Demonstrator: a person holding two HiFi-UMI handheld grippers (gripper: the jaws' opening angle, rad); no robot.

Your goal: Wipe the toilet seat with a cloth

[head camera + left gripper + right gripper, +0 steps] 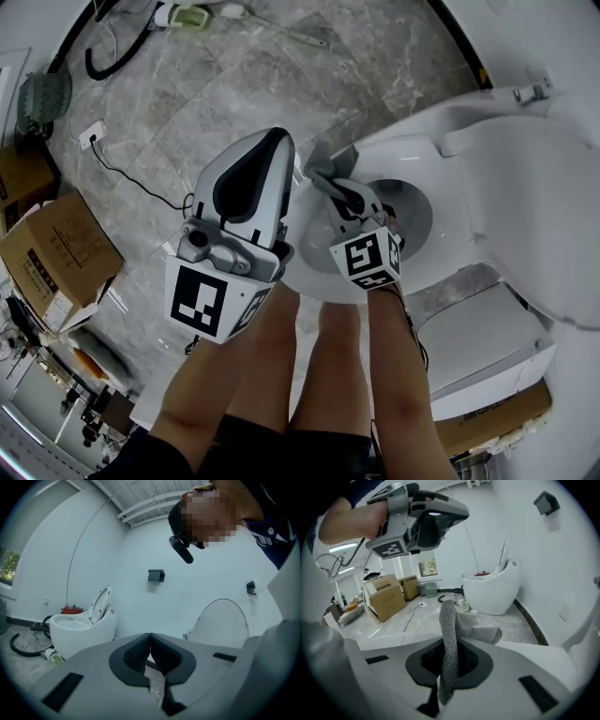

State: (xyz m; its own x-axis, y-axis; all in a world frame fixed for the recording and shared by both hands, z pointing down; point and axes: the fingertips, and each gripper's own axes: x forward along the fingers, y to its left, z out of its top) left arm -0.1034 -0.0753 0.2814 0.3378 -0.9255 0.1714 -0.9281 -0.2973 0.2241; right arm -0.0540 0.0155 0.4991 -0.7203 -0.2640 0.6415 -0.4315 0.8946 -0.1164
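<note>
now | left gripper [150, 638] jaws pressed together, empty, held left of the toilet | right gripper [332, 185] pinches the grey cloth [449, 627] over the toilet seat [313, 246] front rim | risk: the bunched cloth slides free, or hard jaws scrape the seat

A marble floor [281, 75] is carrying a toilet [450, 127] just right of the left gripper [255, 173], a box [56, 248] sitting to its left and a hose [108, 61] curling beyond.
</note>
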